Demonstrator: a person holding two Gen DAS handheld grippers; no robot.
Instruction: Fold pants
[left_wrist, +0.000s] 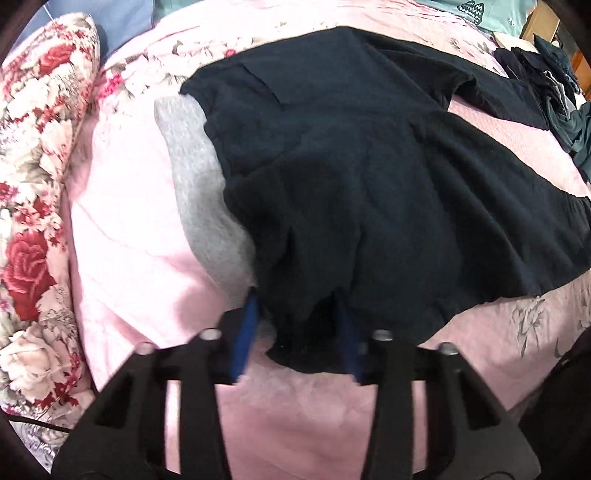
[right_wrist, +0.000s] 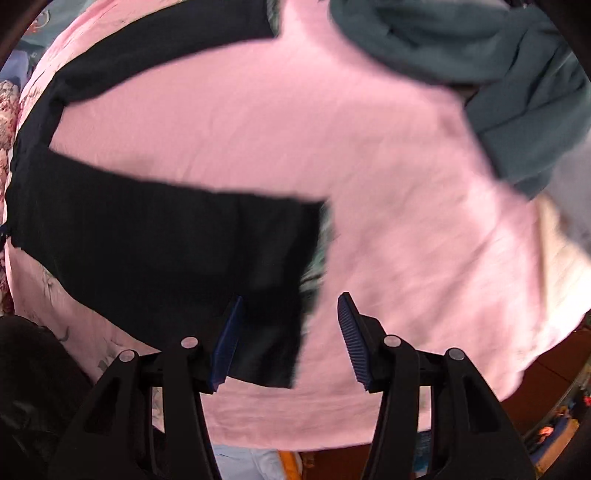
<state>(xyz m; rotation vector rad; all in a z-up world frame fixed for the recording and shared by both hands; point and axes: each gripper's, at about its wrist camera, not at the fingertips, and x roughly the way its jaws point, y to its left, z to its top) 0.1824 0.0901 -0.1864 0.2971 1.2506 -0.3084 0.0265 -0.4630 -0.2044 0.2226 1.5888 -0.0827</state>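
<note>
The black pants (left_wrist: 369, 177) lie spread mid-frame on the pink bed (left_wrist: 129, 258). The left gripper (left_wrist: 297, 332) pinches their waist; the right gripper (right_wrist: 290, 332) gapes wide over a leg hem, so lifting one-sided could bunch the fabric.

No legible text (only blurred fabric).

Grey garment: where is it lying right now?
In the left wrist view, the grey garment lies left of centre on the pink bedspread, partly tucked under the black pants.
</note>
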